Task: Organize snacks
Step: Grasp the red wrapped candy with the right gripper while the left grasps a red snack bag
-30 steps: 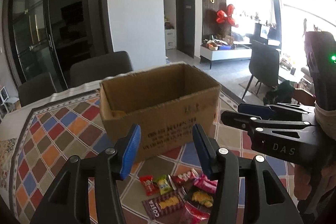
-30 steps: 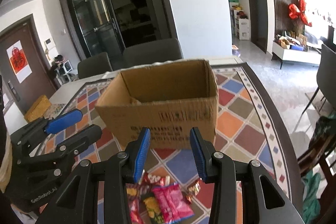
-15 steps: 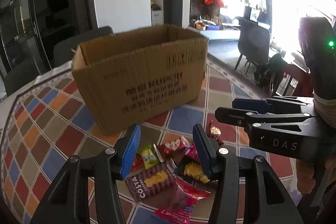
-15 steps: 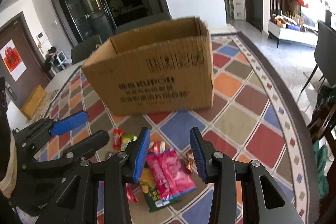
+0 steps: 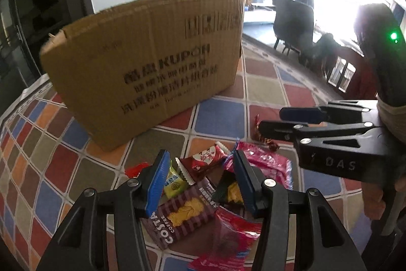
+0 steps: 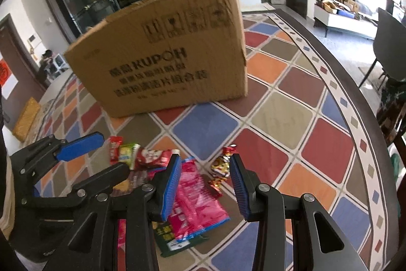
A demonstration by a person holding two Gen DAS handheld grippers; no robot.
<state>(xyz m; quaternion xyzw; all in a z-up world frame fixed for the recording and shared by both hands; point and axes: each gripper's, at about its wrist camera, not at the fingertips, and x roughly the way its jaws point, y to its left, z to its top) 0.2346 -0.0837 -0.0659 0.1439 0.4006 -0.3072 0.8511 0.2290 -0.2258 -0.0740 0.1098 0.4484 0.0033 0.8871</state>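
Blue-padded fingers of the left gripper [image 5: 200, 179] stand spread, holding nothing, low over a pile of snacks [image 5: 210, 184] on a tablecloth [image 6: 304, 118] of coloured squares. Between its pads lie a green candy [image 5: 173, 182], a red-brown sachet [image 5: 205, 158] and a purple Costa biscuit pack [image 5: 182, 213]. The right gripper [image 6: 205, 182] is also spread and empty. It hangs just above a pink bag [image 6: 195, 200], with a gold-and-red candy [image 6: 222, 169] beside its right pad. A green pack [image 6: 172, 233] lies under the pink bag.

Behind the pile, a little apart from it, stands the cardboard box [image 6: 165, 62], seen from the side, so its inside is hidden.

Judging by this, the step in hand is reaching down for a first pick. The next move calls for lowering one gripper over a single wrapper, closing on it without catching its neighbours, then lifting it over the box wall.
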